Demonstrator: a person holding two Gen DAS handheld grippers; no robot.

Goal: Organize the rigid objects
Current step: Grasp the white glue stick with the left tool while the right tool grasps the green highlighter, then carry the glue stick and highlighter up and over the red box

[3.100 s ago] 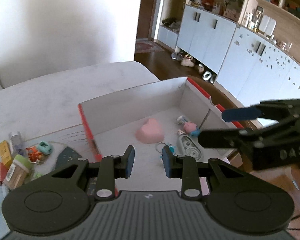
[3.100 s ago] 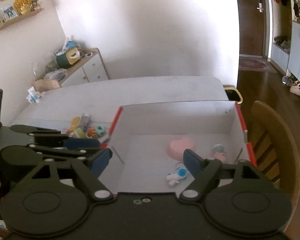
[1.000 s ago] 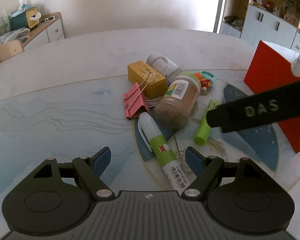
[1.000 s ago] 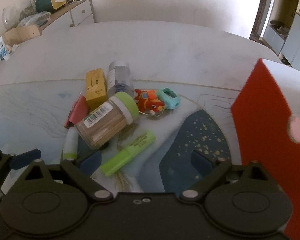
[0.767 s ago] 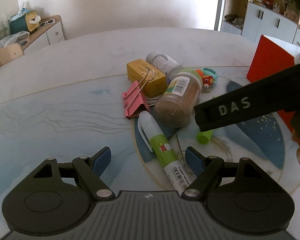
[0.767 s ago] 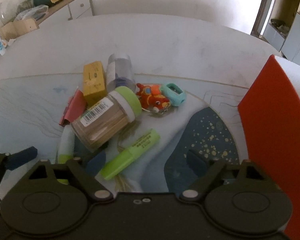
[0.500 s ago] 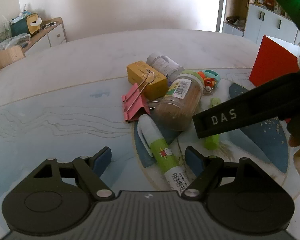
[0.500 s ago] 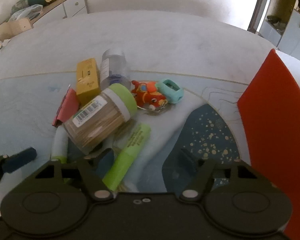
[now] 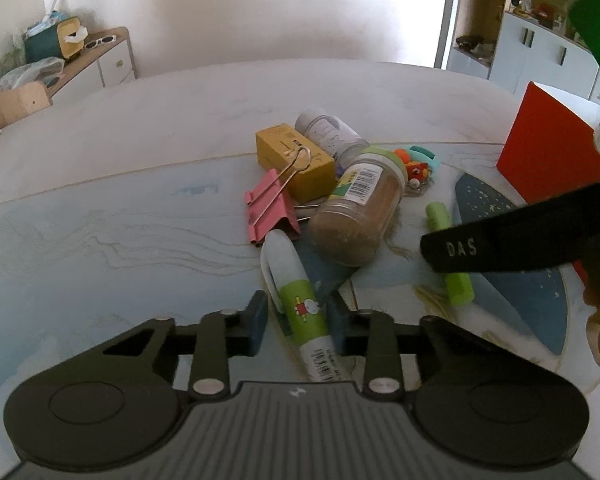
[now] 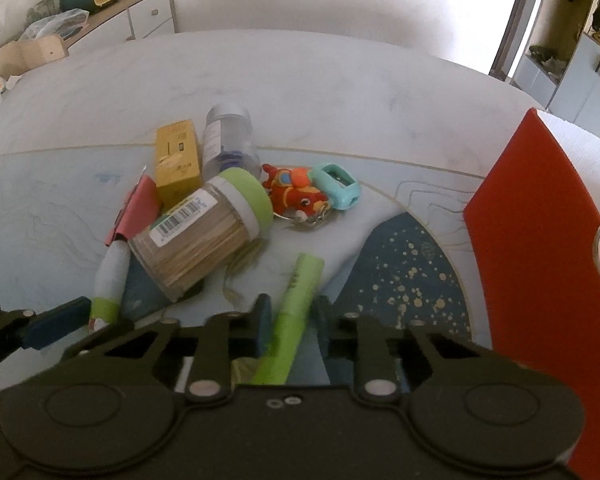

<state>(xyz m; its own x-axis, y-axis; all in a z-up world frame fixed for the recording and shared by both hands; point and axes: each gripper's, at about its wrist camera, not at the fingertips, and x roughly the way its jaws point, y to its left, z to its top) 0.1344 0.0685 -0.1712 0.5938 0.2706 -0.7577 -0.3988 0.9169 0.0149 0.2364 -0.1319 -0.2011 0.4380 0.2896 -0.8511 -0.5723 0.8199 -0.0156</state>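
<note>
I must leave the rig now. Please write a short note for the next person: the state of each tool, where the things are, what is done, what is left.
Left tool: just closed on the glue stick.
Right tool: just closed on the green highlighter.
Both things lie on the table; neither is lifted.
Left in the pile: toothpick jar, yellow box, pink binder clip, small bottle, toy keychain, sharpener.
Red box: right of the pile.

Your toothpick jar (image 10: 204, 236) looks like clear glossy plastic over bare wood sticks; the pink binder clip (image 9: 270, 210) has shiny wire handles, and the bench (image 9: 100, 216) is smooth, marbled.
</note>
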